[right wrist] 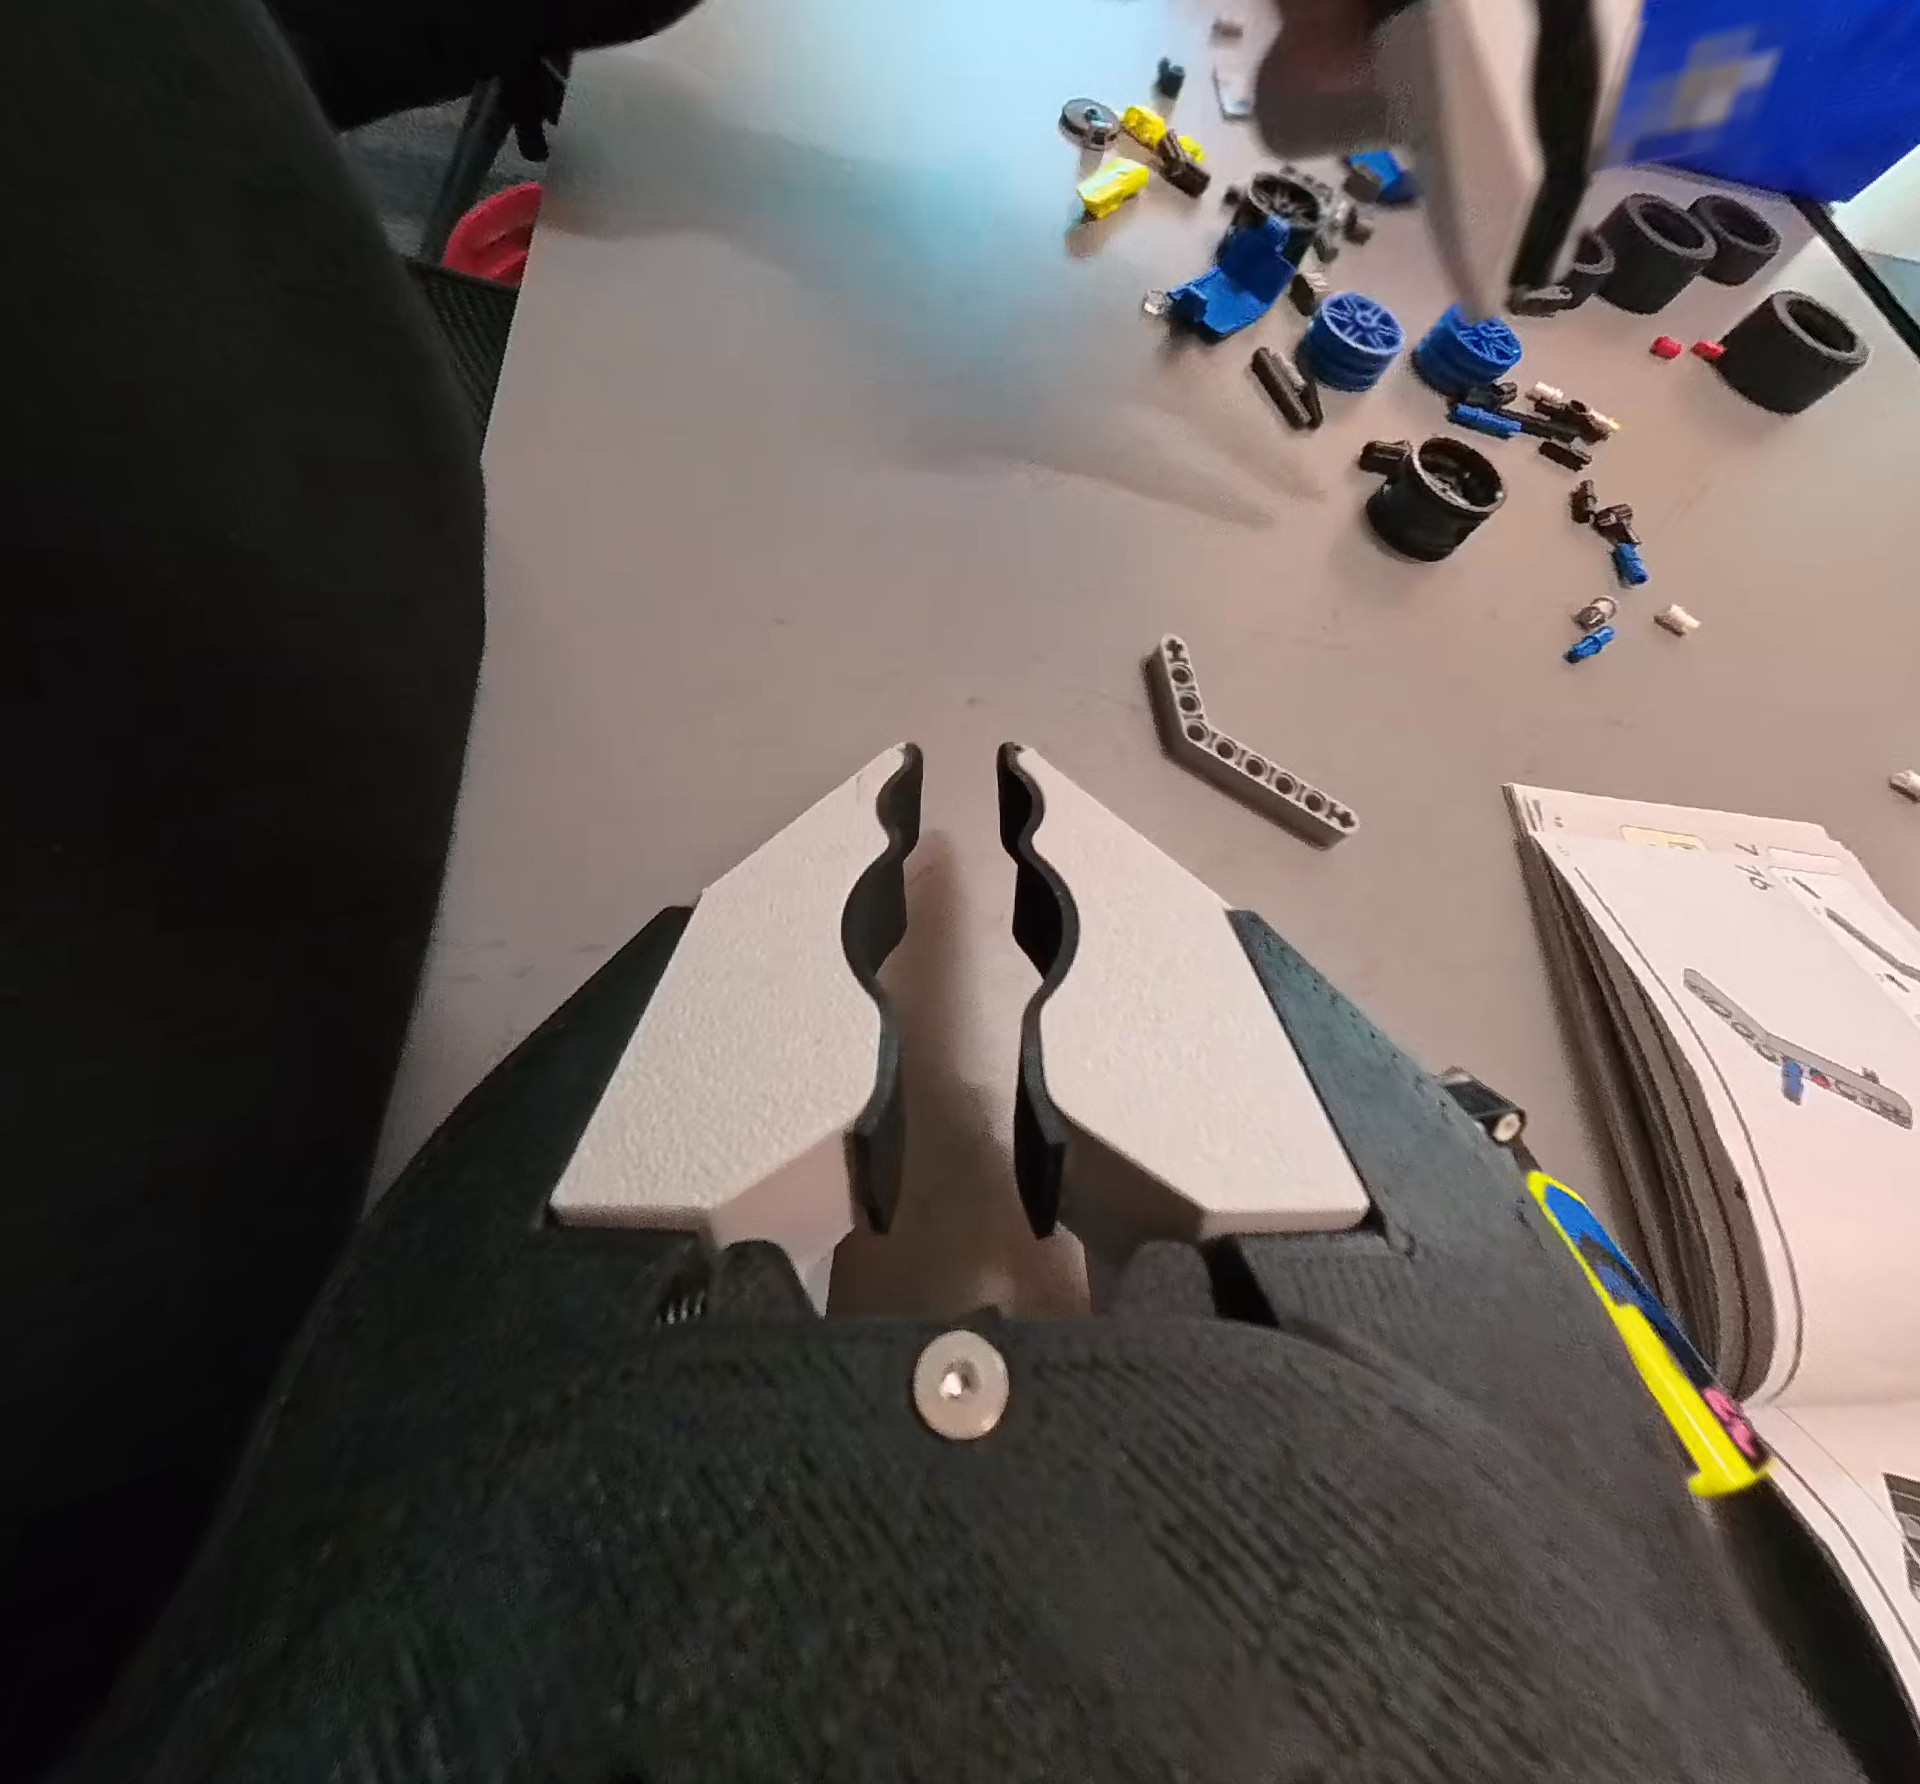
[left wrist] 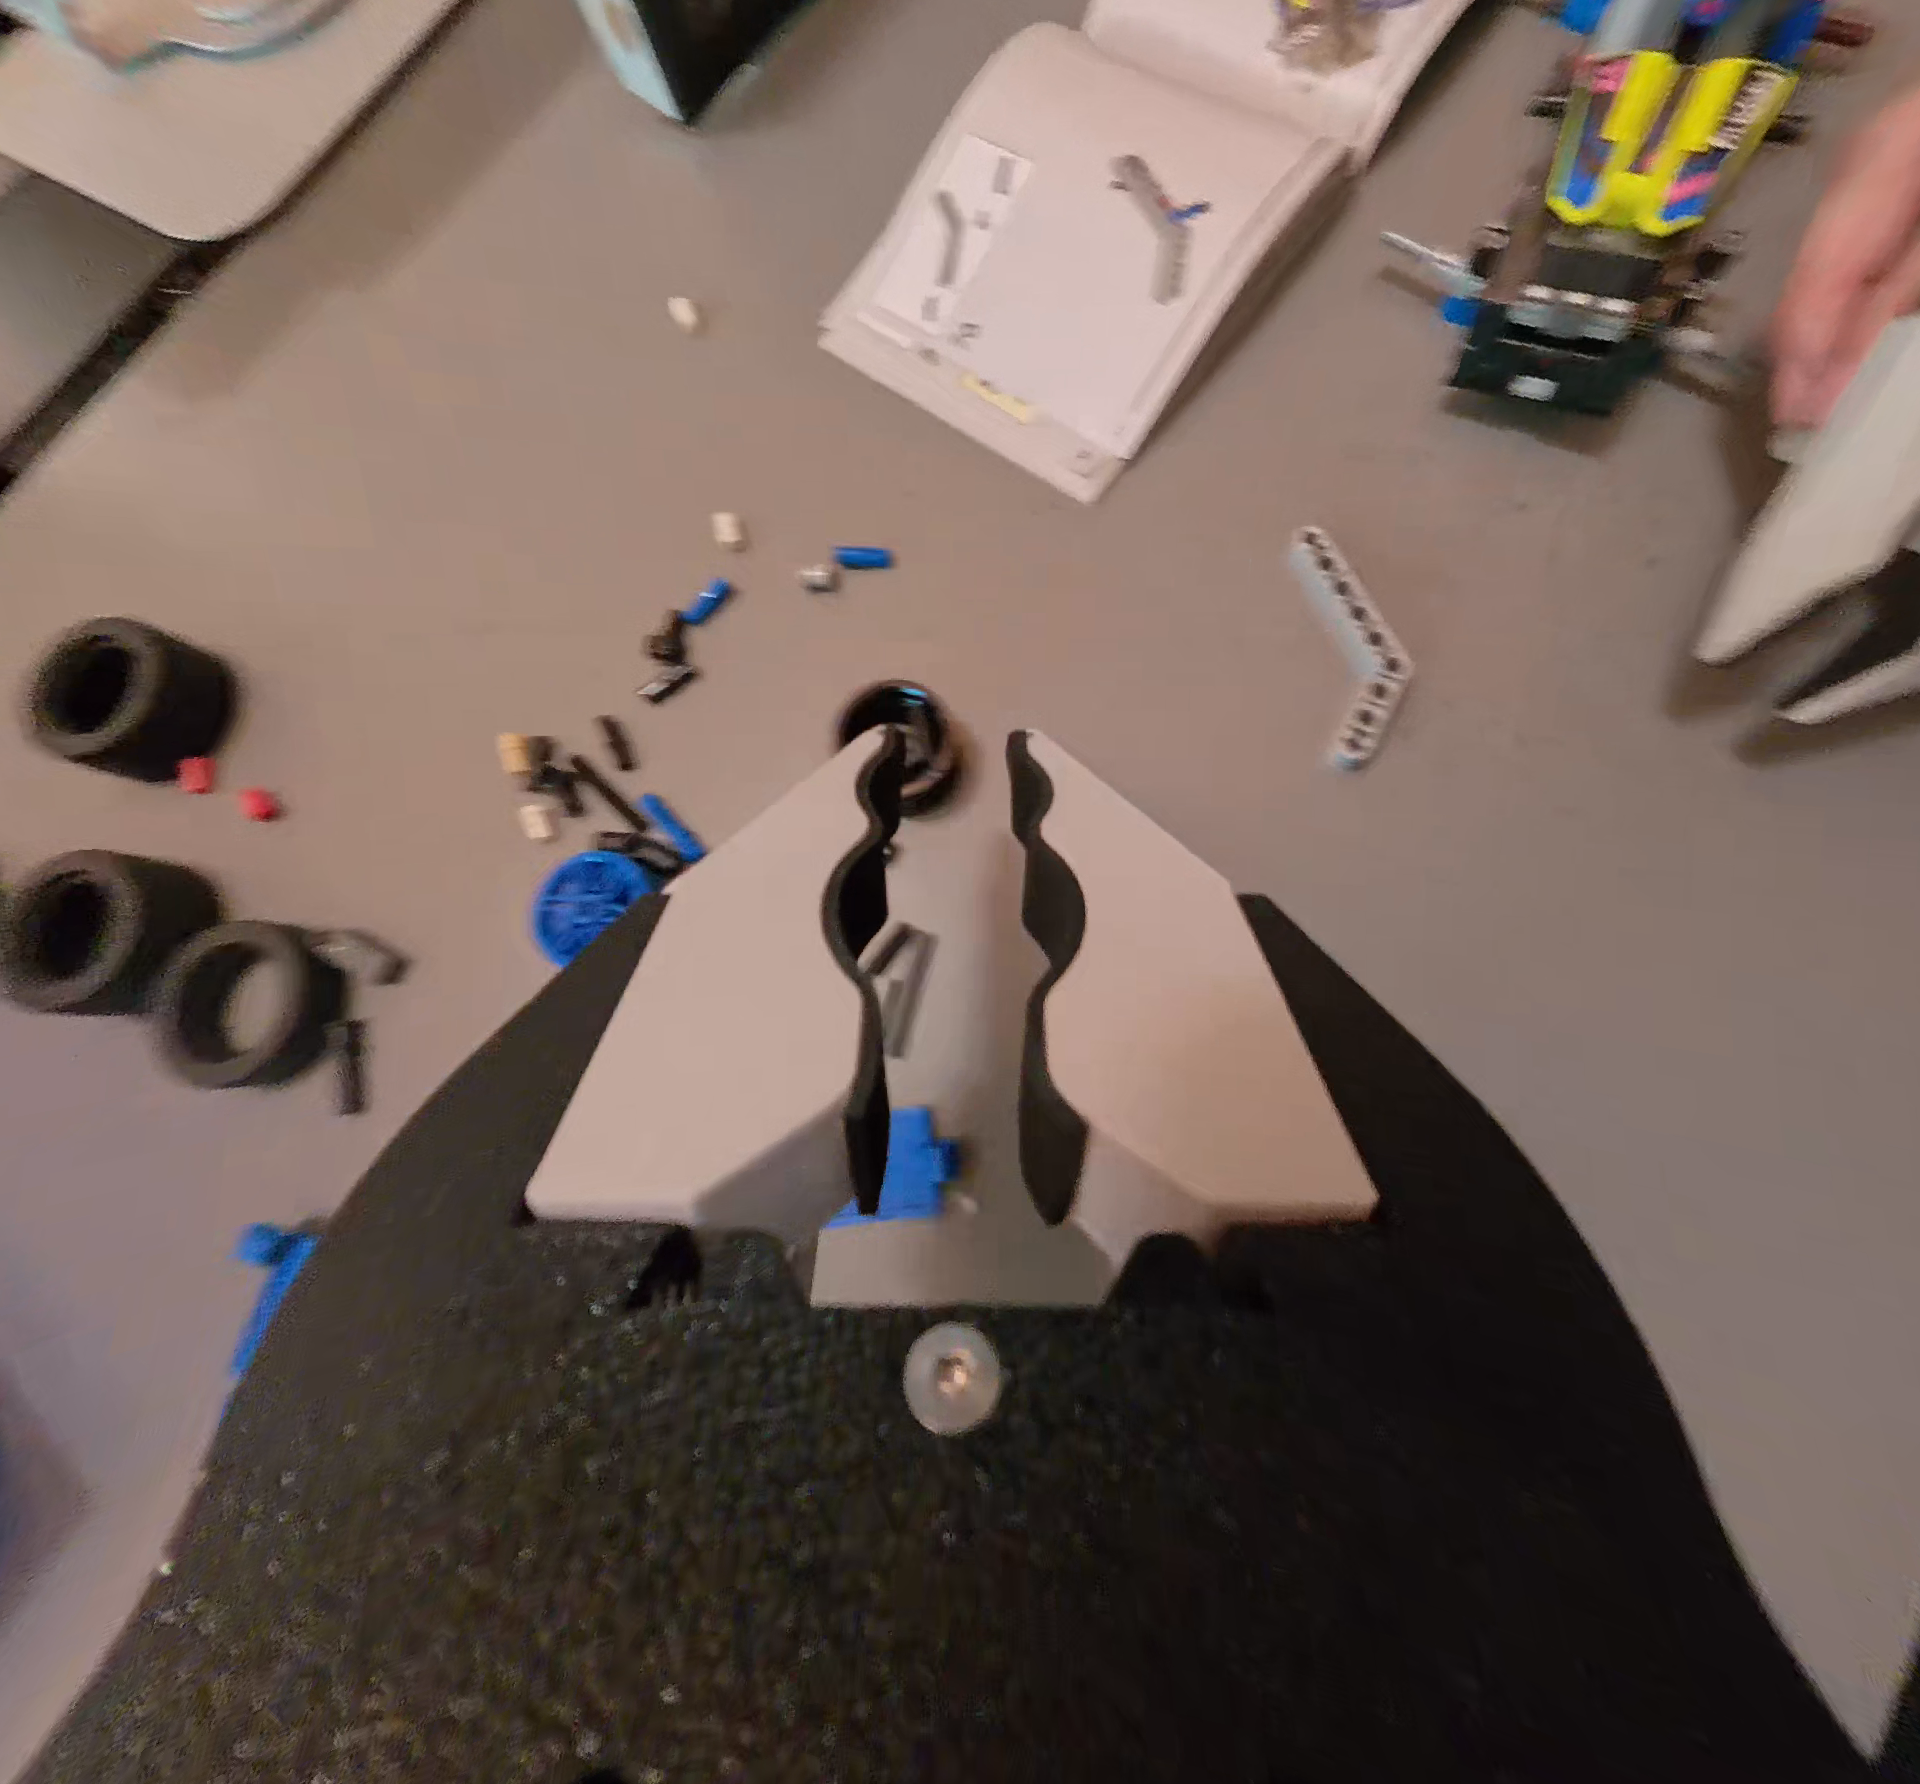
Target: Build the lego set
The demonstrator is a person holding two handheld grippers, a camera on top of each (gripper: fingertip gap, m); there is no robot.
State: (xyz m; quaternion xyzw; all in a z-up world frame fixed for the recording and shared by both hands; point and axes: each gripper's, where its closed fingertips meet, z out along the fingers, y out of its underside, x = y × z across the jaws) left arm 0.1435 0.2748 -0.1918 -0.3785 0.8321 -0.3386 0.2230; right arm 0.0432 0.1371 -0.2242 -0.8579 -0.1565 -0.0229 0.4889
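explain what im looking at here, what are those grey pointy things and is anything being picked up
Those are hand-held grippers, each with two fingers and a camera looking along them. One picture is from the left gripper, one from the right gripper. Both are open and hold nothing. They hover over a grey table strewn with toy building parts: black tyres, blue wheels, a bent grey beam, an open instruction booklet and a half-built model. The left gripper is nearest a black wheel hub.

A hobby or classroom-like workspace: a plain grey counter [left wrist: 436, 404] strewn with toy building-brick parts, black tyres [left wrist: 125, 695], blue wheel hubs [right wrist: 1351, 337], an open instruction booklet [left wrist: 1091, 280] and a half-built model [left wrist: 1621, 155].
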